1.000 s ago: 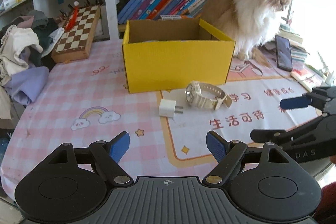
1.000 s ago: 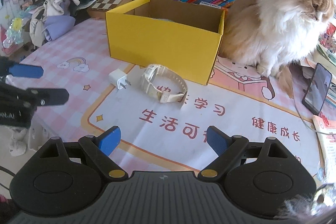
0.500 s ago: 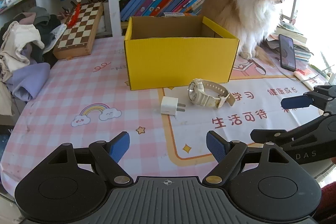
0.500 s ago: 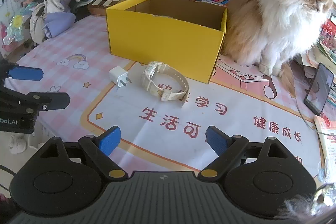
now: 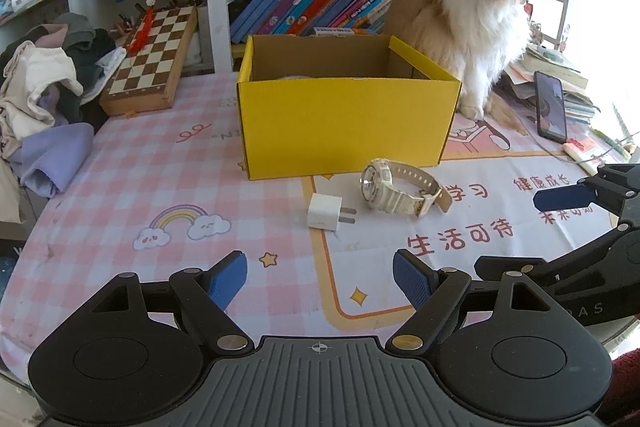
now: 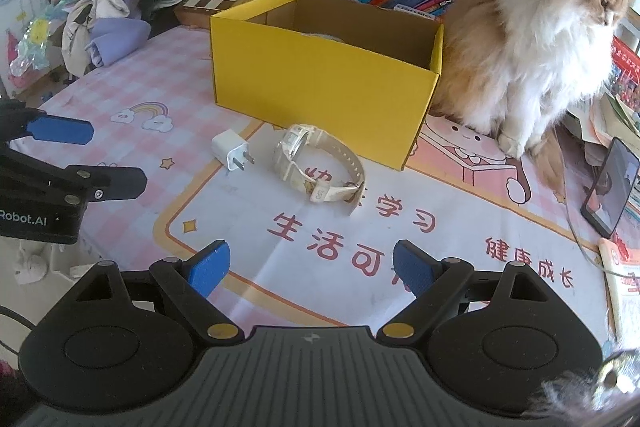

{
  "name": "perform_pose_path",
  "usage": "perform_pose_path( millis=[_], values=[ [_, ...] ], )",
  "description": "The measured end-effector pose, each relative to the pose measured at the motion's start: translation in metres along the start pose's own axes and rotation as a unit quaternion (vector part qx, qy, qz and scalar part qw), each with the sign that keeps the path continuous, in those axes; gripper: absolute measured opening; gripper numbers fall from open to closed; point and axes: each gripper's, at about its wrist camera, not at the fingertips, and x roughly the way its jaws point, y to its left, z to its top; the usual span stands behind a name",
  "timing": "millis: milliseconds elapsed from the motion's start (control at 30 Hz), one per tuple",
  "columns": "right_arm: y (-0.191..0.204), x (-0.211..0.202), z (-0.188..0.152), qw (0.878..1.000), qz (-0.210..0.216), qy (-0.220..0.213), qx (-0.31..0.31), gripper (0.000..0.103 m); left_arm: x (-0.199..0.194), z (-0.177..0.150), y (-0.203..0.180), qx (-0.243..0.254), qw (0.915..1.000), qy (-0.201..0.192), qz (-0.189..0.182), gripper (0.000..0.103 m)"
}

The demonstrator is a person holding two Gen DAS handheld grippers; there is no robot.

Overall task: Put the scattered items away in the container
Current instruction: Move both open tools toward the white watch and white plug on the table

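Outstanding on counter: charger plug [image 5: 325,211], cream watch [image 5: 394,189], both just before yellow box [image 5: 344,123]. Left gripper [image 5: 320,277], right gripper [image 6: 311,273]: jaws wide, empty.

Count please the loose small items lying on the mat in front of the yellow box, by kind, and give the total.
White charger plug: 1
Cream wristwatch: 1
Total: 2, both lying outside the yellow box.
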Motion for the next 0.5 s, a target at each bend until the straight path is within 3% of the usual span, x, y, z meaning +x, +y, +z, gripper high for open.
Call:
perform_pose_path(
  millis=[500],
  values=[
    [-0.0038,0.0095,0.0065,1.000,-0.001,0.007,-0.002,0.089,0.0083,0.0034,-0.0006,0.004,1.0000,0.001,0.000,0.082]
  ],
)
